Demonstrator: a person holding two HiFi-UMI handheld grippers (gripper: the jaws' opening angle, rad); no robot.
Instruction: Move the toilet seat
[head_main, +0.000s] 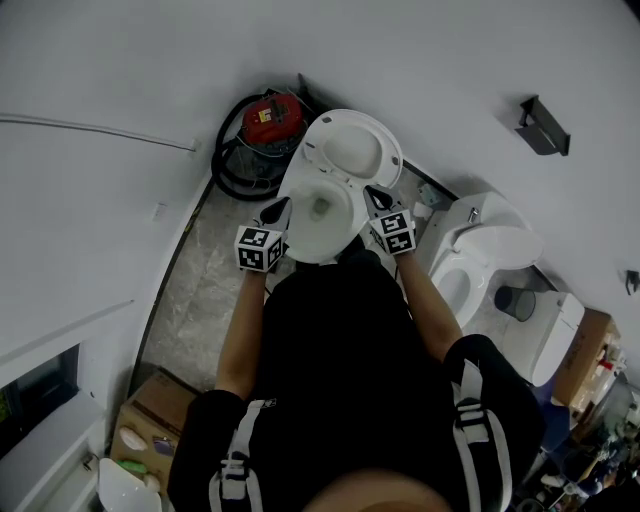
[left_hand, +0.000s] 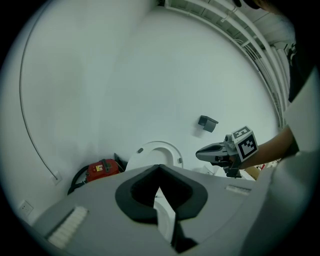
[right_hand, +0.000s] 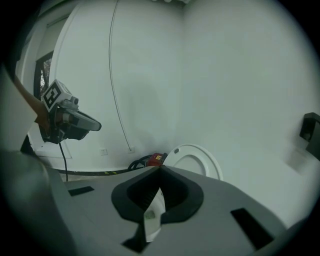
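1. The white oval plastic toilet seat stands raised (the bowl fully exposed), leaning against the wall above the white ceramic bowl.
2. The left gripper and right gripper flank the bowl's rim, each with its jaws pressed together on nothing.
3. The mottled grey stone floor meets a plain white wall. A red vacuum cleaner with black hose sits to the left and a second white toilet to the right.

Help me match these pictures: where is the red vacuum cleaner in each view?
Head view: red vacuum cleaner upper centre, against the wall.
Left gripper view: red vacuum cleaner lower left.
Right gripper view: red vacuum cleaner centre, partly hidden.
Shared landmark: raised toilet seat, right of it in every view.
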